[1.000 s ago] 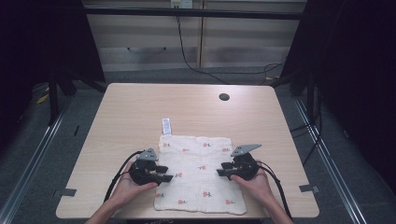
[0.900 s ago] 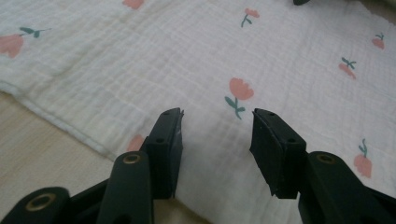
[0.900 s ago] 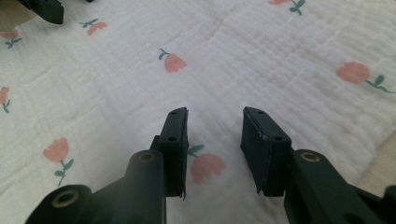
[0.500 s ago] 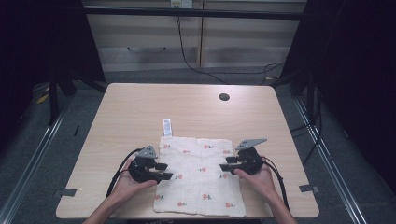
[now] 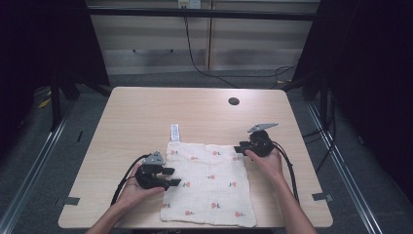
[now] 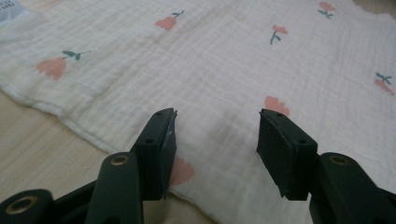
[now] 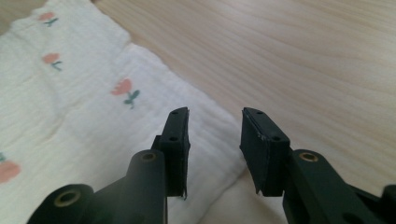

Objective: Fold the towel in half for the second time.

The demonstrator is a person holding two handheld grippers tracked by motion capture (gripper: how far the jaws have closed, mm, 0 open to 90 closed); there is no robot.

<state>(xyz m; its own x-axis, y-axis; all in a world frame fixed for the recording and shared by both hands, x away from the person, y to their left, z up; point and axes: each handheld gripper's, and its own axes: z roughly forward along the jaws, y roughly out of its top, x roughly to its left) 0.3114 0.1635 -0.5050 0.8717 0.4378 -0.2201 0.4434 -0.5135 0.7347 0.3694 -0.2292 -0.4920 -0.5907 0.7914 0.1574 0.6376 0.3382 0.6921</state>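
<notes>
One cloth point(image 5: 209, 183), square, white crinkled gauze printed with small pink flowers on green stems, lies flat on the near half of the table point(image 5: 146, 112), its near edge at the table's front edge. One white label point(image 5: 175, 132), narrow and rectangular, juts from the cloth's far left corner onto bare wood. One table, pale wood grain, rounded corners, with one dark round hole point(image 5: 234, 101) near its far edge, well apart from the cloth.

Two tongs, black, each trailing one cable and topped by one grey three-cornered plate.

Left tongs point(image 5: 171, 177): at the cloth's left edge, jaws over the fabric, spread apart and just been opening; nothing pinched. In the left gripper view the cloth point(image 6: 224, 70) lies smooth between and beyond the tongs point(image 6: 215, 140).

Right tongs point(image 5: 237, 147): at the cloth's far right corner, jaws part-spread and just been closing; in the right gripper view the tongs point(image 7: 215, 140) straddle the corner of the cloth point(image 7: 84, 126), pads not pressing it.

Dark frame rails flank the table; nothing blocks the cloth.
</notes>
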